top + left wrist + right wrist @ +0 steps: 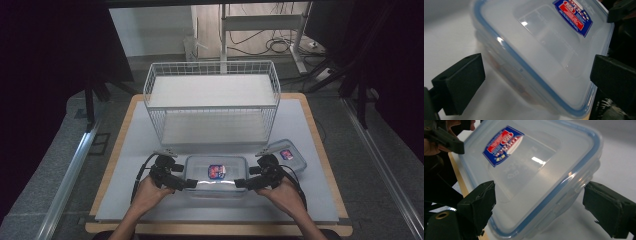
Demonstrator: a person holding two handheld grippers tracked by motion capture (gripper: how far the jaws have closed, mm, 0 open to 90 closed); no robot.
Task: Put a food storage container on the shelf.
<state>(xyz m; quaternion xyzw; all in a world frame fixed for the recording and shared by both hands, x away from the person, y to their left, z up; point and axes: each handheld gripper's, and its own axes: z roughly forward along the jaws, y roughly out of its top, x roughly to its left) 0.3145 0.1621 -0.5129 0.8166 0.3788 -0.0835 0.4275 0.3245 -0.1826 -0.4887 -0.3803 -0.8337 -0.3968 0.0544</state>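
A clear plastic box [216,176] with a blue-rimmed lid and a red and blue label lies near the table's front edge. My left gripper [186,183] is at its left end and my right gripper [241,183] at its right end. In the left gripper view the box [544,50] sits between the wide-apart jaws of my left gripper [535,85], which is open. The right gripper view has a corner of the box [531,170] between the spread jaws of my right gripper [541,207], also open.
A white wire rack [212,100] with two shelves stands behind the box, mid-table. A smaller lidded box [286,155] lies at the right, just behind my right hand. A pale mat [305,200] covers the wooden table.
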